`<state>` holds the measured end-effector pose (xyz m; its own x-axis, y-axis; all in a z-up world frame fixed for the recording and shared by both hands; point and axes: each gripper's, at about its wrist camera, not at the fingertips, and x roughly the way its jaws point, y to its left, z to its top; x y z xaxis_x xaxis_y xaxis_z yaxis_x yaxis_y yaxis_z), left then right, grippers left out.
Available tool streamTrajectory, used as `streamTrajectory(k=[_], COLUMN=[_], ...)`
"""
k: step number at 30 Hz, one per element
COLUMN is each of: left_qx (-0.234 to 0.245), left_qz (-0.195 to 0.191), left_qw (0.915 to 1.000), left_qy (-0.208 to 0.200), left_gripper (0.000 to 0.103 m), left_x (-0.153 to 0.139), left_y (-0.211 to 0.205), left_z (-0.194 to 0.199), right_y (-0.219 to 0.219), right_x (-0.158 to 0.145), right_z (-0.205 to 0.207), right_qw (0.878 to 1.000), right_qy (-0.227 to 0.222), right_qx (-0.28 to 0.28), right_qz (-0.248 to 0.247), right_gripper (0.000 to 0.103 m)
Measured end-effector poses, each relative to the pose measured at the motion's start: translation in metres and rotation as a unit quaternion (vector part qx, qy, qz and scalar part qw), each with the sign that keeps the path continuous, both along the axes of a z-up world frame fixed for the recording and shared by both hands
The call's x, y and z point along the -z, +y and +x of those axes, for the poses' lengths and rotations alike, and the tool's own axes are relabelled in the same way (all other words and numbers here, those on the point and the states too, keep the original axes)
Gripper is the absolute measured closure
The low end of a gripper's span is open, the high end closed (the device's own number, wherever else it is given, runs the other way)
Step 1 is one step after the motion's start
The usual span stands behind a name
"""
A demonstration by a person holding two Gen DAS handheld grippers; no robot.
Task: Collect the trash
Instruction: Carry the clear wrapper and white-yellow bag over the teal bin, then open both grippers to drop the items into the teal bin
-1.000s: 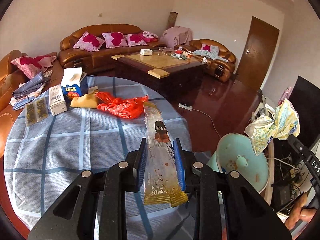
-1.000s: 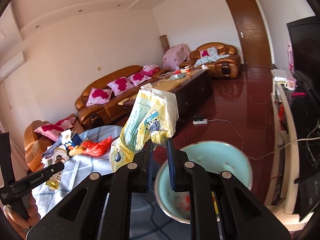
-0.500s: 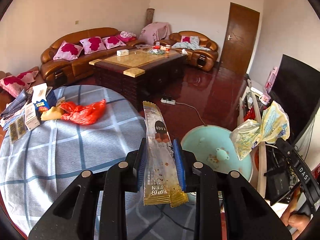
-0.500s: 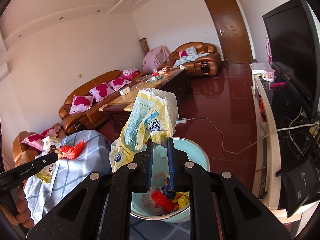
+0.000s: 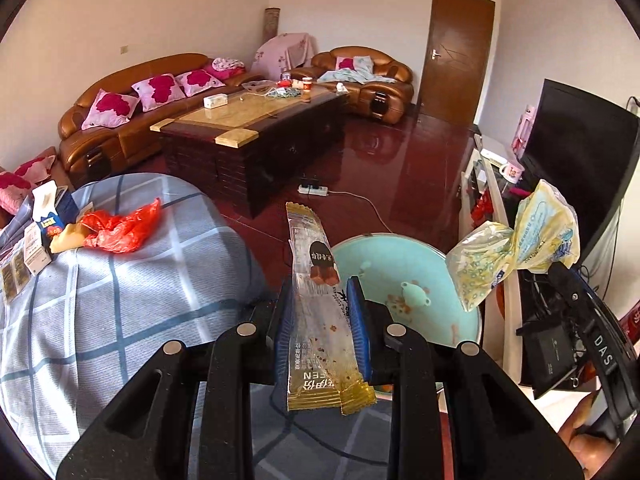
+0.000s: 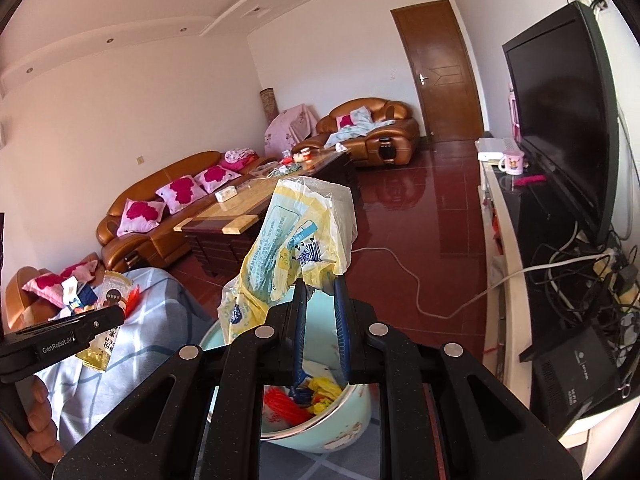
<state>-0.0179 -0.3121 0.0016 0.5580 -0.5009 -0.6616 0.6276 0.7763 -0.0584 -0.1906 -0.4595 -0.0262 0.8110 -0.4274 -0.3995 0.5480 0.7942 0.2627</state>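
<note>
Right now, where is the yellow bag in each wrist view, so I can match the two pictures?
Left wrist view: the yellow bag is at the right edge, pinched by the right gripper above the bin's right rim.
Right wrist view: the bag is in the centre, sticking up from that gripper, with the bin below it.
Shared landmark: the brown door.

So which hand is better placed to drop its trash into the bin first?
Right, I'd say. The right claw holds its crumpled yellow bag directly above the bin. The left claw holds its long wrapper nearer the rim.
</note>
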Motion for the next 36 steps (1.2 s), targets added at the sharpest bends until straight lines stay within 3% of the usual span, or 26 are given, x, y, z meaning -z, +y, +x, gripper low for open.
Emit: streamTrajectory(k=[9,27,29,30,31,33,36], left_qx=[0.031,0.033,0.033,0.03,0.029,0.028,0.023], left_qz=[0.016,0.059,0.061,0.063,0.062,0.058,0.051], left_qw=[0.9993,0.9973,0.9971,0.9972,0.9973,0.9977,0.9984], left_qy=[0.01,0.028,0.029,0.027,0.026,0.021,0.007], left_gripper=[0.077,0.075,0.071,0.07,0.066,0.04,0.022], left_x=[0.015,0.051,0.053,0.054,0.055,0.054,0.05], left_y=[-0.038,-0.087,-0.089,-0.09,-0.09,-0.089,-0.086], left_z=[-0.008,0.0,0.002,0.003,0.004,0.004,0.002], right_y=[-0.002,-0.019,-0.021,-0.021,-0.021,-0.019,-0.021], right_x=[0.017,0.058,0.059,0.06,0.059,0.057,0.054], right_z=[0.007,0.035,0.036,0.036,0.035,0.033,0.028], right_qw=[0.999,0.996,0.996,0.997,0.997,0.997,0.998], right_qy=[0.037,0.088,0.083,0.082,0.079,0.075,0.062], right_qx=[0.012,-0.011,-0.014,-0.013,-0.011,-0.009,0.0], right_qz=[-0.023,0.008,0.012,0.012,0.009,0.007,0.012], right_gripper=[0.088,0.084,0.078,0.067,0.064,0.064,0.061])
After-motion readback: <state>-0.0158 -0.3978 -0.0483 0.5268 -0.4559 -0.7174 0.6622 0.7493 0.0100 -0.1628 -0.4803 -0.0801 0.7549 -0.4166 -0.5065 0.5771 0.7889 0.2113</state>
